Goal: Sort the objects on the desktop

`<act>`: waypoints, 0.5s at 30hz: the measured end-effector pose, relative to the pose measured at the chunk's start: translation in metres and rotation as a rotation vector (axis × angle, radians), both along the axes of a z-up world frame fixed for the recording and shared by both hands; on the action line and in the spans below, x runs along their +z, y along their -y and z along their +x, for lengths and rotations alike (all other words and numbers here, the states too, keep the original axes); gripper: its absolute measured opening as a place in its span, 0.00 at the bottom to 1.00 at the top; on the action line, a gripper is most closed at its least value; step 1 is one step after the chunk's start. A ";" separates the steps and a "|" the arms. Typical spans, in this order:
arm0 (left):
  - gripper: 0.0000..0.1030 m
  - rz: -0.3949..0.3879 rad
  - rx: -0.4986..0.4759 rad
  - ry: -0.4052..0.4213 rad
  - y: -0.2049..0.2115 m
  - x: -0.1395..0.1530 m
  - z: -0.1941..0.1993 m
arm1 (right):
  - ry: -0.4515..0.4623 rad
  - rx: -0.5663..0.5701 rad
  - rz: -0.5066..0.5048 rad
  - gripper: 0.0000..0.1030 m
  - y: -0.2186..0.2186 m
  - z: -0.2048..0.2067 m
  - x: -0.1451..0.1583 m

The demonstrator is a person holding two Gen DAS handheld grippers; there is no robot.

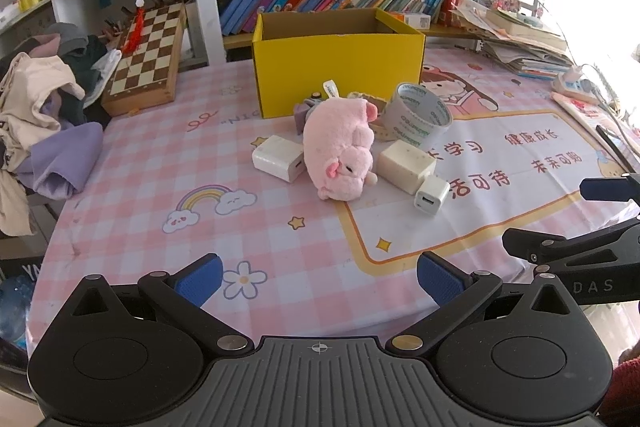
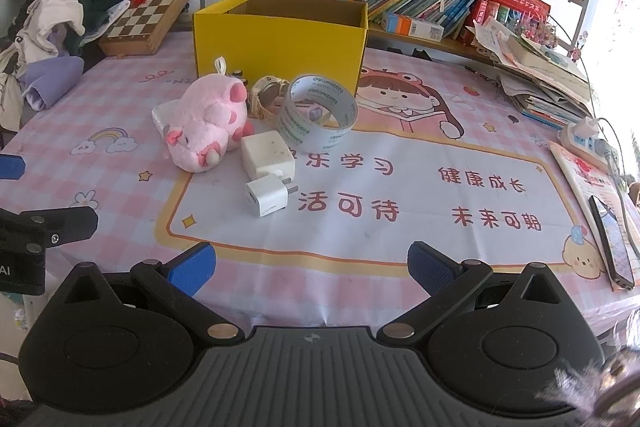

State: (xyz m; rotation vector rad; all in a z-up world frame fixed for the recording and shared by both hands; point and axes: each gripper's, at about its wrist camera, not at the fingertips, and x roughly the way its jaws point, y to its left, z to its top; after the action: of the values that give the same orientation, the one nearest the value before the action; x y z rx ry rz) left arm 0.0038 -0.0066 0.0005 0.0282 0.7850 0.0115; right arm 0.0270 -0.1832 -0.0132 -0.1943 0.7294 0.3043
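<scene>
left claw (image 1: 320, 281) wide open, empty, low over tablecloth (image 1: 132, 167); right claw (image 2: 312, 267) likewise; plush pig (image 1: 340, 151) ahead

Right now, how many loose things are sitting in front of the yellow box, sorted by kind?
White chargers: 3
Pink plush pig: 1
Tape roll: 1
Watch: 1
Small purple item behind the pig, kind unclear: 1
Total: 7, all on the tablecloth before the yellow box.
</scene>
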 end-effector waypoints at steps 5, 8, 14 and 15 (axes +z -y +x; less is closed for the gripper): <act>1.00 -0.004 0.009 0.000 -0.002 -0.001 0.001 | 0.006 0.013 0.012 1.00 -0.001 0.000 0.002; 1.00 -0.006 0.009 -0.003 -0.004 -0.001 0.001 | 0.007 0.019 0.013 1.00 -0.003 0.001 0.002; 1.00 -0.005 -0.001 -0.005 -0.006 -0.001 0.002 | 0.006 0.035 0.006 1.00 -0.010 0.001 0.004; 1.00 -0.005 -0.003 -0.006 -0.006 -0.001 0.002 | 0.003 0.037 0.002 1.00 -0.011 0.001 0.004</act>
State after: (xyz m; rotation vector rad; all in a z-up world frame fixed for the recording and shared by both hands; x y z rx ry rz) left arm 0.0062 -0.0007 -0.0003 0.0244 0.7908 0.0066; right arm 0.0284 -0.1721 -0.0096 -0.2067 0.7229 0.3396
